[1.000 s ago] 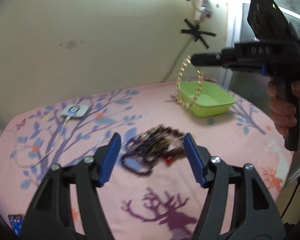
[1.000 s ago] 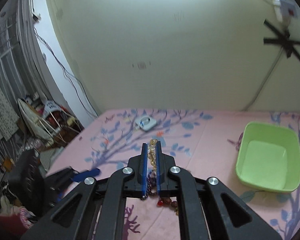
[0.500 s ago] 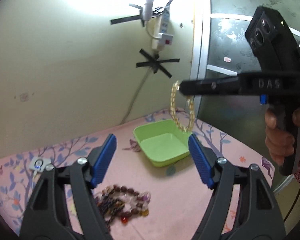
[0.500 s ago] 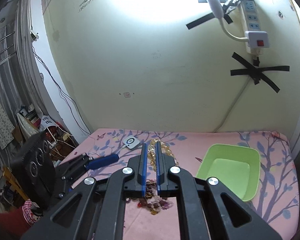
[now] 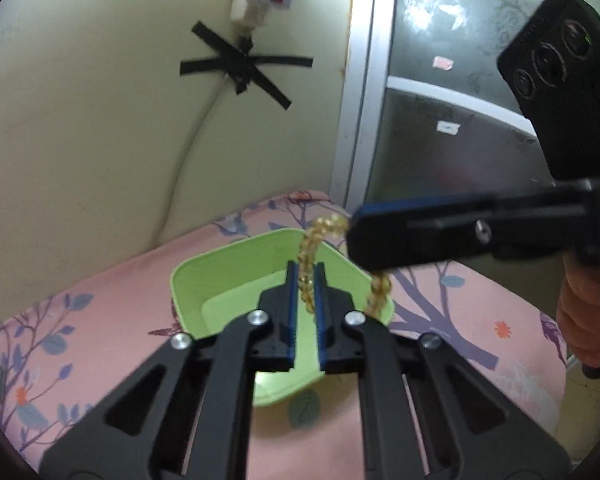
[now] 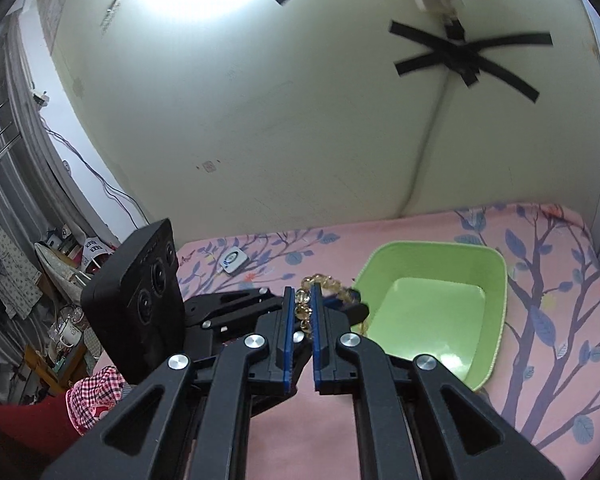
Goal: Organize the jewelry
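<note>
Left wrist view: left gripper (image 5: 307, 276) clenched on the amber bead bracelet (image 5: 309, 276), which hangs over the green tray (image 5: 188, 280) near the bed's far right corner; right gripper (image 5: 354, 232) clamps its other side.
Right wrist view: right gripper (image 6: 301, 308) grasping the bracelet (image 6: 302, 308), just beside the tray's (image 6: 496, 300) left rim.
Progress: tray empty; bracelet not yet dropped.

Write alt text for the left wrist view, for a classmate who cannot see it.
The left gripper is shut on one side of a yellow beaded bracelet above a green tray. The right gripper, reaching in from the right, holds the bracelet's other side. The tray sits on a pink floral sheet.
</note>
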### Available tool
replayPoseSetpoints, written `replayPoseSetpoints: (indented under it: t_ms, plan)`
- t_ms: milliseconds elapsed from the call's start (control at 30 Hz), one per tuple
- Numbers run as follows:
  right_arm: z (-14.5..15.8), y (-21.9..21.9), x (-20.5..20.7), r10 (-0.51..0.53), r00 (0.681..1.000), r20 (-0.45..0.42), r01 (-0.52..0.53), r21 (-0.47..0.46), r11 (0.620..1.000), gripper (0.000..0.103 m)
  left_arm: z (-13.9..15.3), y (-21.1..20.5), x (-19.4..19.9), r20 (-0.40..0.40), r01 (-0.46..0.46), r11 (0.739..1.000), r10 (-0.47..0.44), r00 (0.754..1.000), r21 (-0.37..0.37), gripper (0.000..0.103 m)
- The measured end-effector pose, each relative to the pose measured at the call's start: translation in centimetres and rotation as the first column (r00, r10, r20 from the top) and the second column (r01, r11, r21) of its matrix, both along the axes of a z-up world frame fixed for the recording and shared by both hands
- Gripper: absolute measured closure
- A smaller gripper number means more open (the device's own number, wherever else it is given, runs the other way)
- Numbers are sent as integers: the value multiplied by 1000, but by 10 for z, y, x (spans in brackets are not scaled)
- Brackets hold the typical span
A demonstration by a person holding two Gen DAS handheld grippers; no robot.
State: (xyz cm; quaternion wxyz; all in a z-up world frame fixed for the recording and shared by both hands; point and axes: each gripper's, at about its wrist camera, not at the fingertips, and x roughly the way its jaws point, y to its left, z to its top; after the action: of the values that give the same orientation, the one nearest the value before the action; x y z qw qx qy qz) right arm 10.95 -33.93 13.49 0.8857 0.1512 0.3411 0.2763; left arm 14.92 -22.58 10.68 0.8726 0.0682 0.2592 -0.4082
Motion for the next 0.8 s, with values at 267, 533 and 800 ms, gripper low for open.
replayPoseSetpoints:
  t_ms: [267, 533, 800]
  plan:
    - [-61, -35, 30, -188, 981, -41, 184, -75, 980, 103, -29, 1, 47, -144, -88, 982, 113, 983, 166, 95]
    - [-66, -36, 4, -224, 974, -11, 223, -71, 972, 75, -6, 108, 33, -181, -172, 968, 205, 962, 183, 80]
    - [-73, 69, -16, 72, 997, -21, -74, -180, 981, 75, -25, 188, -7, -221, -239, 948, 285, 933, 210, 79]
